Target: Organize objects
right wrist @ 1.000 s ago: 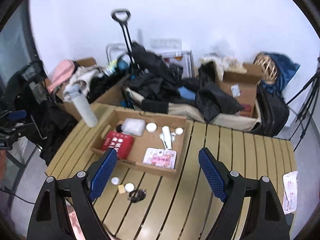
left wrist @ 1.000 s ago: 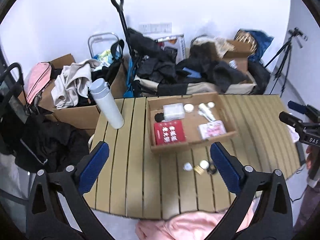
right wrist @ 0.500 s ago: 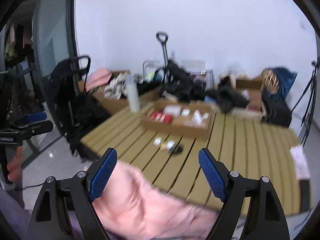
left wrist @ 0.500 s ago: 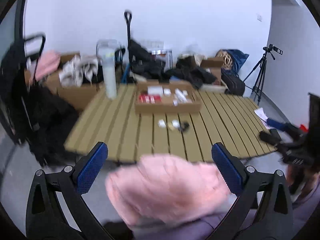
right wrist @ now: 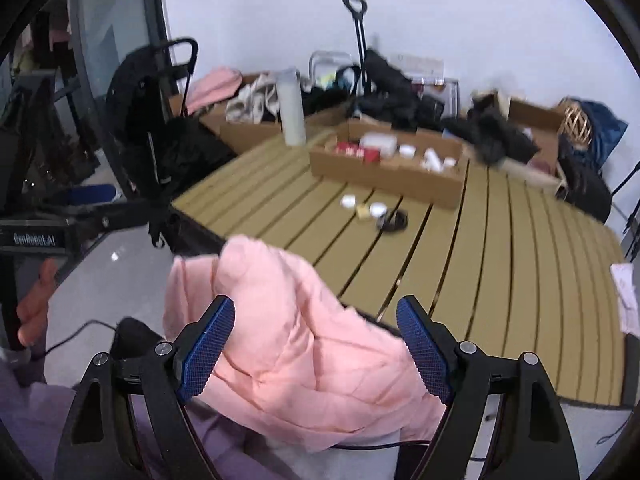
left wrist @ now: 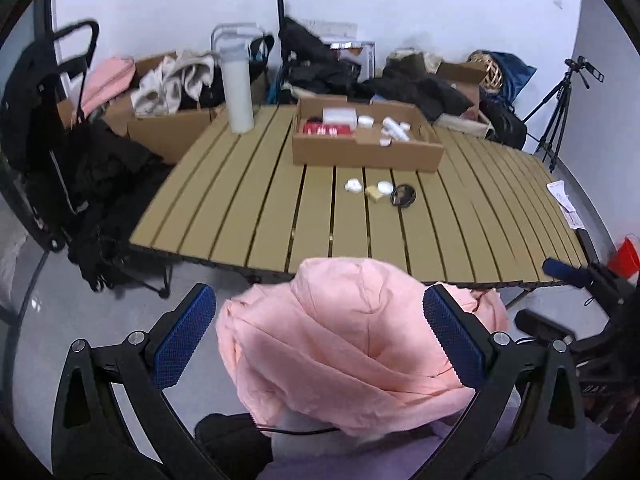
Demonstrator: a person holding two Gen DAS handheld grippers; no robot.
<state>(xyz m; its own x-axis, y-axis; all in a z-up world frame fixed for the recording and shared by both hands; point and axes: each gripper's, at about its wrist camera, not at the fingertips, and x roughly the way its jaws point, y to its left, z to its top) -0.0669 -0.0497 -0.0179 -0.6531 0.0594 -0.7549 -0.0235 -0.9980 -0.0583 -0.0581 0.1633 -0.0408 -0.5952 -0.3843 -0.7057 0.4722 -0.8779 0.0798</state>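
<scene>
Left gripper [left wrist: 320, 334] wide open, empty | right gripper [right wrist: 314, 344] wide open, empty | slatted table [left wrist: 256, 208] amid piled clothes, boxes, white wall | cardboard tray [left wrist: 366, 152] far side, white bottle [left wrist: 238, 88] beside | small items [left wrist: 380, 191] mid-table, well ahead | pink garment [left wrist: 344, 344] below both grippers, off table's near edge

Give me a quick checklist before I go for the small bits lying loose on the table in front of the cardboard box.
1. Left claw open and holding nothing: ok.
2. Right claw open and holding nothing: ok.
3. Loose items visible on the slatted table: ok.
4. Room left in the cardboard box: cannot tell.
5. Path clear: not ok, pink garment bunched between both claws and the table edge.
6. White bottle upright, away from the items: ok.
</scene>
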